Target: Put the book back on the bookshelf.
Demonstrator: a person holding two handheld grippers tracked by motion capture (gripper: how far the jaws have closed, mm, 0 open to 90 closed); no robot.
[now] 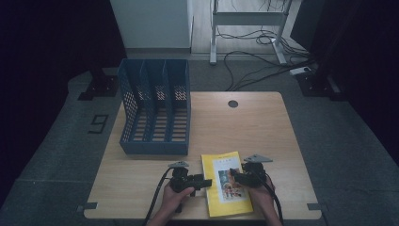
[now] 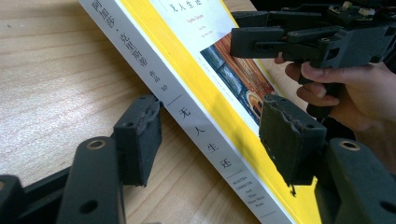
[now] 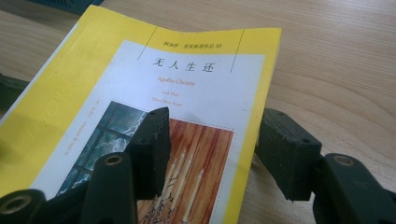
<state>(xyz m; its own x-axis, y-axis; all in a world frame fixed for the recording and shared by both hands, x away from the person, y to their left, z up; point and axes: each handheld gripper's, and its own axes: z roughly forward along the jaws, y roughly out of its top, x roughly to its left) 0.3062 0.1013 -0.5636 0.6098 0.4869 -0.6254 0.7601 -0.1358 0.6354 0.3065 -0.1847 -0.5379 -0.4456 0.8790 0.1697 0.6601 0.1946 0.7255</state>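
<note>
- High view: left gripper [image 1: 201, 181] at the spine edge of the yellow book [image 1: 226, 188], right gripper [image 1: 234, 178] over the cover from the opposite side; book flat on the counter [image 1: 254, 127] near the front edge, blue file rack [image 1: 155, 110] well apart toward the back left.
- Left gripper view: jaws parted and straddling the spine edge, one pad low on the counter side just beside the spine, the other over the yellow cover; cannot tell whether either pad presses, so no firm grip judged. Right gripper [image 2: 243, 39] farther off above the cover, in a hand [image 2: 355, 93].
- Right gripper view: jaws wide apart across the book's [image 3: 154, 93] fore edge, one pad above the cover picture, the other over the bare counter [image 3: 336, 56] beside the edge; nothing clamped.
- Step in hand, as a judgement: settling both grippers on the book's opposite edges for a lift, probably toward the rack.
- Next move, likely: close on both edges evenly, get under the spine, raise without letting the cover bend.
</note>
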